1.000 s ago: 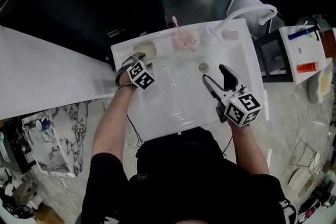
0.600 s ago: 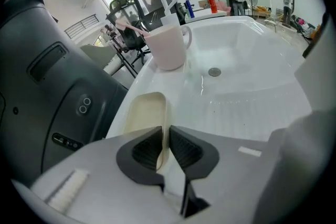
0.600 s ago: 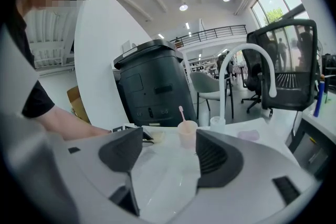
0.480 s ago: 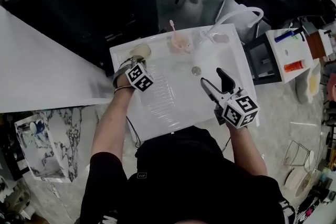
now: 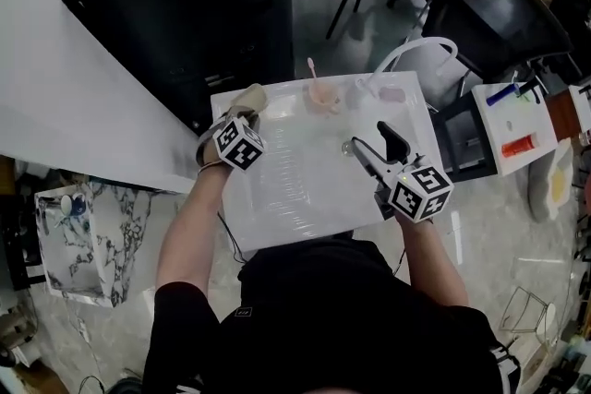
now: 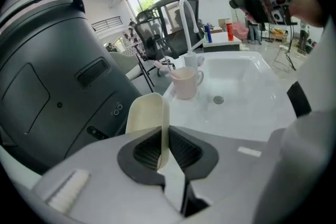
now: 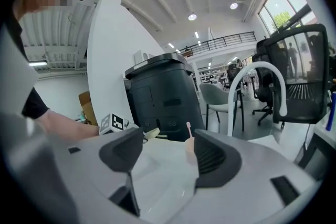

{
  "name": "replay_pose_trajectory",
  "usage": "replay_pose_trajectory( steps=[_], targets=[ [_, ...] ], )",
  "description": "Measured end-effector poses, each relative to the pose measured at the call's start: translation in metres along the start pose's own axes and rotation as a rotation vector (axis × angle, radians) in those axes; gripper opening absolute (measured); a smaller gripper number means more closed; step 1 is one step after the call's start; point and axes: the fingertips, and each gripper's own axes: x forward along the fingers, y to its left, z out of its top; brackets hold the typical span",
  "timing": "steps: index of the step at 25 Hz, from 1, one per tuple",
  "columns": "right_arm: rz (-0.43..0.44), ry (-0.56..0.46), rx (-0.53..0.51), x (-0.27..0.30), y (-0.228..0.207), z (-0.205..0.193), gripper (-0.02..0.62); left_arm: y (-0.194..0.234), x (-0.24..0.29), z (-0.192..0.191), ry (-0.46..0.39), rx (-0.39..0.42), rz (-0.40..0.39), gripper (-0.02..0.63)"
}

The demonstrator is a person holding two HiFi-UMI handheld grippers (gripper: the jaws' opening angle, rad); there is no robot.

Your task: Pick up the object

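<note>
No readable text, label, brand, number or sign anywhere in view. Only black-and-white square markers on the marker cube [image 5: 238,145] of the left gripper [image 5: 240,111] and of the right gripper [image 5: 369,141], coded patterns without letters or digits.

The head camera looked steeply down onto the white sink [image 5: 305,189]. Cameras on the left tongs [image 5: 244,103] and right tongs [image 5: 371,137] sat close behind their jaws, facing across the basin. All views shared the pink mug [image 5: 322,94].

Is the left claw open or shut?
Shut: the left claw, just closed, pinches the cream plastic piece edge-on between its jaws.
</note>
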Motion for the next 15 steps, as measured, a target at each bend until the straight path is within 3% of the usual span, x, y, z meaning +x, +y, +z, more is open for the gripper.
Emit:
replay_pose_trajectory(
  steps=[4, 10, 15],
  targets=[
    [0.067, -0.018, -0.019, -0.011, -0.009, 0.008, 0.308, 0.001, -0.027, 0.016, -0.025, -0.114, 0.038, 0.043],
    [0.101, -0.038, -0.013, -0.035, -0.042, 0.011, 0.308, -0.022, -0.054, 0.05, -0.045, -0.134, 0.085, 0.043],
    [0.114, -0.055, -0.005, -0.047, -0.061, 0.014, 0.307, -0.037, -0.075, 0.082, -0.118, -0.211, 0.091, 0.043]
  ],
)
